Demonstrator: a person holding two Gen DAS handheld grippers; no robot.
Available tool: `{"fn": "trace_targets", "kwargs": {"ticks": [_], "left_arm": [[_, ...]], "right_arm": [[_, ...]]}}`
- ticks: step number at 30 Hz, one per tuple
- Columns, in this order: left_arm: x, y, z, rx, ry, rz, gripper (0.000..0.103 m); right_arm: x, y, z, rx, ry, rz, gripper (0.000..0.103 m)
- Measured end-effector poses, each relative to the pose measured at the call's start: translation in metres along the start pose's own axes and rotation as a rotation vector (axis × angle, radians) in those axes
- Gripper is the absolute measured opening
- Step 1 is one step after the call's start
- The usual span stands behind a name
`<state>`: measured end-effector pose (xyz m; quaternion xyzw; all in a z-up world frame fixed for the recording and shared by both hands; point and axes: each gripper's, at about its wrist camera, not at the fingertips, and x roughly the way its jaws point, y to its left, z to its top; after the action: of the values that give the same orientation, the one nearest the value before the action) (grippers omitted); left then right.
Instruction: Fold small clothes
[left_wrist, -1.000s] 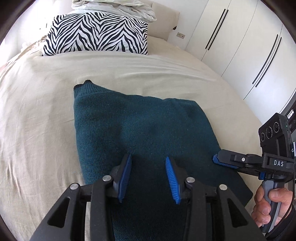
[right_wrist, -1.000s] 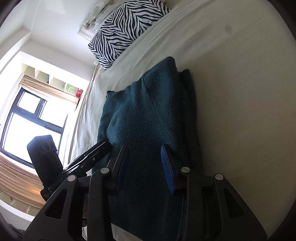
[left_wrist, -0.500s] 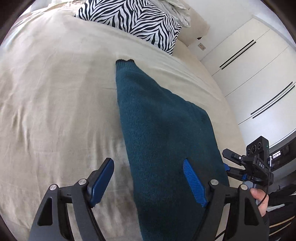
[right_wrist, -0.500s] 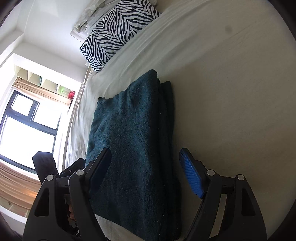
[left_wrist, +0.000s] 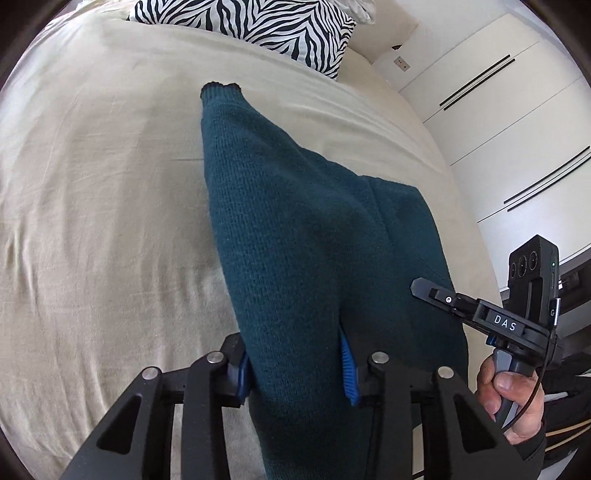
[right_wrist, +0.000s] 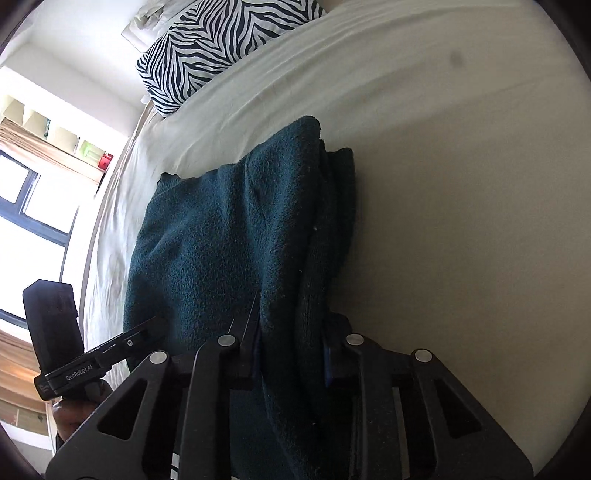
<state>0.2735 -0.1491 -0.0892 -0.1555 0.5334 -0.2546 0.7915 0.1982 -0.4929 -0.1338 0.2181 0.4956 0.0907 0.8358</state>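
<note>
Across the bed (left_wrist: 92, 221), a cream sheet lay spread wide, softly creased, and it filled most of both views. Beyond the bed's far right side stood white wardrobe doors (left_wrist: 517, 129) with long dark bar handles; beyond its far left side, in the right wrist view, a dark-framed window (right_wrist: 33, 221) let in strong daylight, with open wall shelves (right_wrist: 55, 129) above it. At the head of the bed leaned a zebra-striped pillow (left_wrist: 258, 26), with a pale wall socket (left_wrist: 401, 63) just past the bed's corner beside it.

On the middle of the bed lay the dark teal knitted sweater (left_wrist: 295, 240), folded in layers, its ribbed cuff pointing toward the pillow and its near end raised off the sheet. The stacked folds showed along the edge away from the window (right_wrist: 332, 221).

The left tongs (left_wrist: 297, 365) were pinching the near end of the sweater, the blue pads pressed into the knit on either side. The right tongs (right_wrist: 291, 354) were likewise clamped on the bunched layers at the sweater's near edge, cloth filling the gap between the black fingers. Seen from the left wrist, the right tongs' body bore the letters DAS, and the person's right hand (left_wrist: 517, 398) gripped its handle near the bed's edge.
</note>
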Motion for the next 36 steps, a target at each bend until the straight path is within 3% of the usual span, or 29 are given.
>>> {"fn": "trace_targets", "kwargs": {"ticks": [5,11,16,21,25,36], "left_arm": [[-0.058,0.007,-0.029,0.081,-0.057,0.064,0.04],[-0.137,0.037,-0.072,0.161,-0.103,0.187,0.04],[-0.168,0.065,-0.116,0.202,-0.129,0.305,0.041],[-0.149,0.099,-0.145,0.168,-0.107,0.373,0.041],[-0.131,0.111,-0.16,0.168,-0.102,0.415,0.043],[-0.13,0.111,-0.161,0.18,-0.113,0.43,0.046]], "right_arm": [[-0.031,0.074,-0.032,-0.16,-0.062,-0.062,0.02],[-0.044,0.166,-0.088,-0.277,-0.091,-0.002,0.02],[-0.026,0.232,-0.133,-0.339,-0.084,0.02,0.02],[0.005,0.243,-0.164,-0.296,-0.053,0.027,0.02],[0.024,0.222,-0.183,-0.212,-0.028,0.014,0.02],[0.046,0.18,-0.184,-0.092,-0.007,0.086,0.021]]}}
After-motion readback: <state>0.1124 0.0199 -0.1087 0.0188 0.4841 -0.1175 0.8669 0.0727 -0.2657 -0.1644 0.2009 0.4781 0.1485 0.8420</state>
